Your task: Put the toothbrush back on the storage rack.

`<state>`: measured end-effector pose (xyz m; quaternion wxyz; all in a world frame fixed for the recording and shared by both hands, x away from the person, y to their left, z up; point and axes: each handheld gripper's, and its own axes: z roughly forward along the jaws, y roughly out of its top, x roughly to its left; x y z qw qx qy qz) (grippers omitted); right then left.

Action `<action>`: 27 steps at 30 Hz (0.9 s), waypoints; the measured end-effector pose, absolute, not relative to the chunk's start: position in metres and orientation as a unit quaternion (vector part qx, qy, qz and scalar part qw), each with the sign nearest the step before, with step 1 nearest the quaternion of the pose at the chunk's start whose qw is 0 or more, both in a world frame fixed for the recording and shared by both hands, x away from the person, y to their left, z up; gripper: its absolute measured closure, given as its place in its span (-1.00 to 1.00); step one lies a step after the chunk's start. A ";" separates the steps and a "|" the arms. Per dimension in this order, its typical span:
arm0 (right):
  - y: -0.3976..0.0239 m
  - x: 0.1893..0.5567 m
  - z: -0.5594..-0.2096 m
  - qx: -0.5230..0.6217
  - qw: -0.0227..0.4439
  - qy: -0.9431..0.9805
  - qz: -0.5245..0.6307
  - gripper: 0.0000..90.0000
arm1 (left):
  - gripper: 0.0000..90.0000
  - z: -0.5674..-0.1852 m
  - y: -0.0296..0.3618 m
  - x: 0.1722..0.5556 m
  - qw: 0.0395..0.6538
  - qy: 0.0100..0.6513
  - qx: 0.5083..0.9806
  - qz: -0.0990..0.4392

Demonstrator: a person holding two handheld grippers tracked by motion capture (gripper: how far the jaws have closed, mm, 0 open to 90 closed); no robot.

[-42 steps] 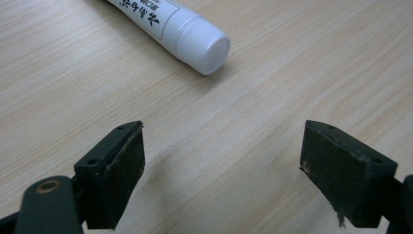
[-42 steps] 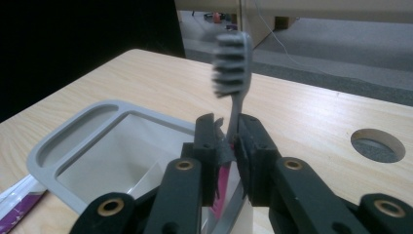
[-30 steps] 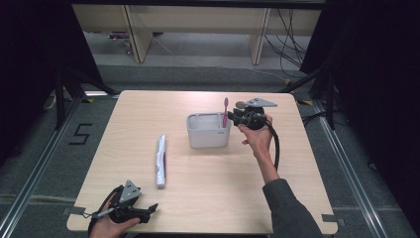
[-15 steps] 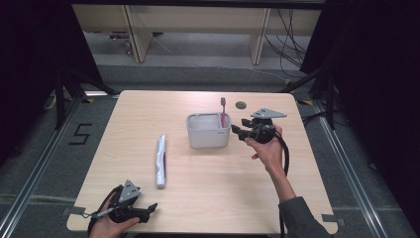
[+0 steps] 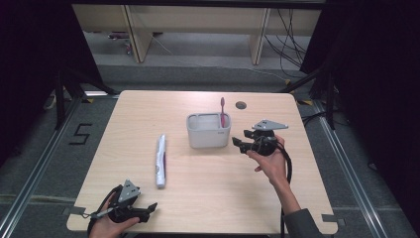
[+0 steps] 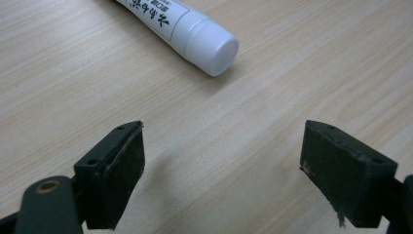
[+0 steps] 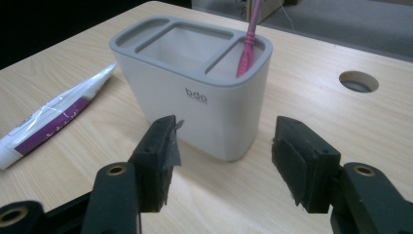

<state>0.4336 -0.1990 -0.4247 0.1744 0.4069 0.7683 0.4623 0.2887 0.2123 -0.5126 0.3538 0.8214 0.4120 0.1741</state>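
My right gripper (image 5: 242,144) has just been opening its jaws, nothing between them, beside the holder (image 5: 209,130) mid-counter where the pink toothbrush (image 5: 223,112) stands. Left gripper (image 5: 148,209) gapes empty near the toothpaste tube (image 5: 160,160) (soft, light, probably slippery): grip mid-body.

black grippers with grey three-cornered plates, black cables, flat black fingers (image 7: 158,161) with screw holes; dark sleeve (image 5: 302,225)

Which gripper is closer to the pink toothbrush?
The right gripper. It sits just beside the holder where the toothbrush stands. The left gripper rests far off at the table's near edge, by the toothpaste tube.
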 end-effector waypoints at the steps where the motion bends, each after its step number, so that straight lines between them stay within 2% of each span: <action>1: -0.202 0.433 -0.426 0.402 0.174 0.773 0.460 -0.05 | -0.64 -0.513 0.213 0.289 0.350 0.408 0.825 0.175; 15: -0.213 0.414 -0.440 0.409 0.170 0.780 0.442 -0.17 | -0.65 -0.512 0.214 0.289 0.347 0.410 0.825 0.177; 17: -0.213 0.408 -0.441 0.418 0.158 0.779 0.440 -0.20 | -0.65 -0.511 0.214 0.289 0.347 0.408 0.826 0.176; 19: -0.215 0.408 -0.441 0.408 0.171 0.783 0.436 -0.20 | -0.65 -0.511 0.215 0.289 0.349 0.408 0.825 0.176; 21: -0.214 0.403 -0.443 0.413 0.155 0.786 0.434 -0.21 | -0.65 -0.510 0.217 0.289 0.336 0.405 0.832 0.178; 23: -0.215 0.404 -0.444 0.403 0.165 0.789 0.434 -0.21 | -0.65 -0.511 0.217 0.289 0.340 0.406 0.829 0.178; 24: -0.214 0.400 -0.446 0.411 0.149 0.785 0.438 -0.21 | -0.65 -0.511 0.217 0.289 0.340 0.408 0.828 0.178; 27: -0.214 0.398 -0.446 0.405 0.154 0.790 0.433 -0.22 | -0.65 -0.512 0.217 0.288 0.343 0.413 0.825 0.177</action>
